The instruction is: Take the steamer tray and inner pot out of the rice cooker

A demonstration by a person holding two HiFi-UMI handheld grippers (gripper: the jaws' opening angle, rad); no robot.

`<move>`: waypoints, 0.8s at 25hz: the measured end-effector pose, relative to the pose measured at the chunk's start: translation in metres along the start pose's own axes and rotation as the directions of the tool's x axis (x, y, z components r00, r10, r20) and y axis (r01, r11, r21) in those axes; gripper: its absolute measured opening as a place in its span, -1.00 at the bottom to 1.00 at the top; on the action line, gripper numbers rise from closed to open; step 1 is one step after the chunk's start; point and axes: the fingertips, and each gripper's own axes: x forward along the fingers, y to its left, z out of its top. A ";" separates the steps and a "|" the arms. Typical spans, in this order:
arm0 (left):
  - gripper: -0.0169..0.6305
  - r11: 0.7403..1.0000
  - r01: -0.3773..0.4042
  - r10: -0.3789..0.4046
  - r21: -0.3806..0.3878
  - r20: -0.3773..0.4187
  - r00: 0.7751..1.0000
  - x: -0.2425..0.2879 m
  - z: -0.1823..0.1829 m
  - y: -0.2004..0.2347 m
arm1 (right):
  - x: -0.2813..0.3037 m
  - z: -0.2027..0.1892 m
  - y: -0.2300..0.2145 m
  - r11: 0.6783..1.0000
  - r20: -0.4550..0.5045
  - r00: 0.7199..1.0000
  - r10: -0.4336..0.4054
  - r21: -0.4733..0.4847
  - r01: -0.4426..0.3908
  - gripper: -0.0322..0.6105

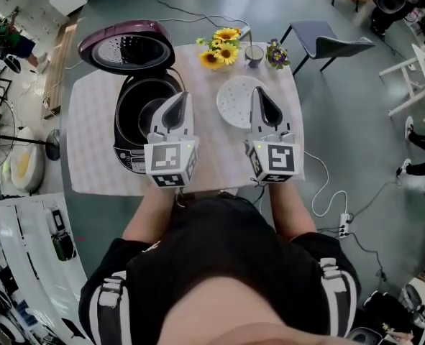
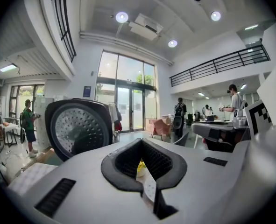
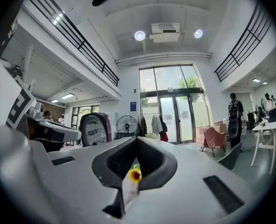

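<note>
Now both are closed: left claw (image 1: 183, 96) over the open rice cooker (image 1: 136, 131), right claw (image 1: 257, 92) by the steamer tray (image 1: 234, 105) on the bench (image 1: 90, 157).

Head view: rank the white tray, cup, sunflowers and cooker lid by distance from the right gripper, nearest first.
1. White tray, just left of the right gripper.
2. Cup, straight beyond the fingers.
3. Sunflowers, beyond and to the left.
4. Cooker lid, far left.

Nothing legible on screen at this moment, folks.
Left marker cube (image 1: 171, 164) and right marker cube (image 1: 277, 159) show only black-and-white square patterns; the blue wall sign (image 2: 87, 91) is too small to read; the front panel (image 1: 129, 160) of the rice cooker (image 1: 124, 121), at the table's left edge, is blurred.
</note>
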 end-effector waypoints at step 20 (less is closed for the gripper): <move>-0.93 0.993 -0.108 0.108 -0.040 0.007 0.994 -0.100 -0.009 0.209 | 0.073 0.014 0.211 0.993 -0.021 0.994 0.110 -0.043 -0.111 -0.90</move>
